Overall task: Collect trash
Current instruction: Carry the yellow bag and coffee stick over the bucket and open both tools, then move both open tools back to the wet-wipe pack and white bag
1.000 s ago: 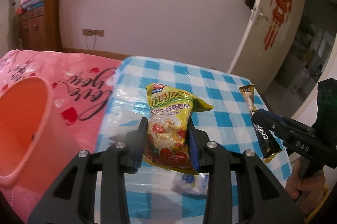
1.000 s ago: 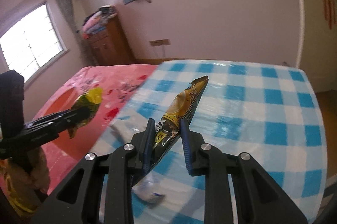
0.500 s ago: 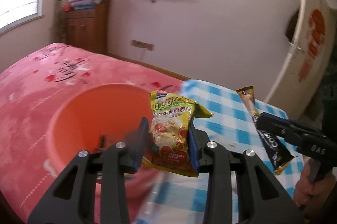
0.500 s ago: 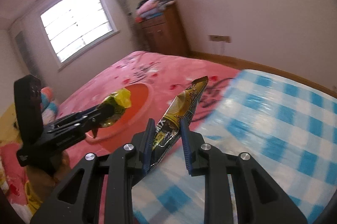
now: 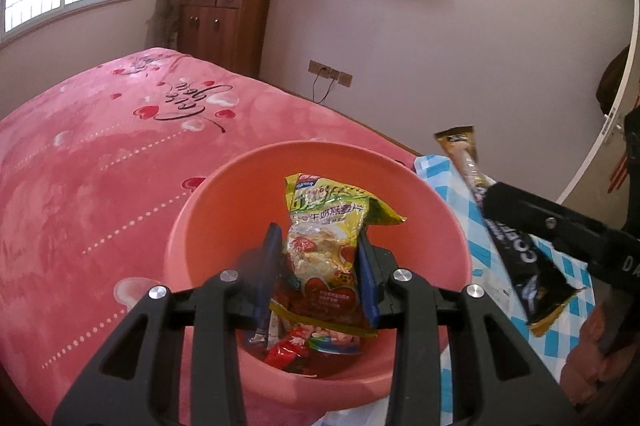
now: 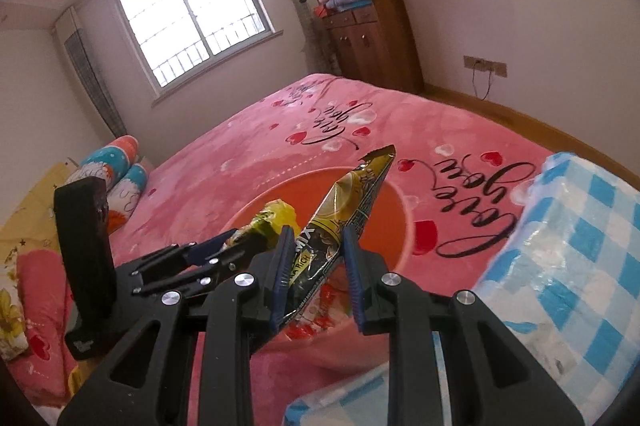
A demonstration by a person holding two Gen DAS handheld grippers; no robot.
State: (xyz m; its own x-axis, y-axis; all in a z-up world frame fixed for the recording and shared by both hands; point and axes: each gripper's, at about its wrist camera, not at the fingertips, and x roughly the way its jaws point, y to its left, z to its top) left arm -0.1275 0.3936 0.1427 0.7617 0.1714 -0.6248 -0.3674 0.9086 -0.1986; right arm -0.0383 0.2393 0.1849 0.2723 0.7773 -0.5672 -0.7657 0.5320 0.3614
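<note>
Now I am holding a yellow cereal packet (image 5: 324,254) in my left gripper (image 5: 318,266) and a dark coffee sachet (image 6: 340,222) in my right gripper (image 6: 316,266), both clamped, over the round orange plastic basin (image 5: 400,182) with wrappers already in; dropping remains.

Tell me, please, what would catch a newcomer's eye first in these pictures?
Probably the orange basin on the pink bedspread, with wrappers already inside. Over it, the left tongs grip a yellow snack bag, while the right tongs beside them hold a long dark coffee sachet.
</note>
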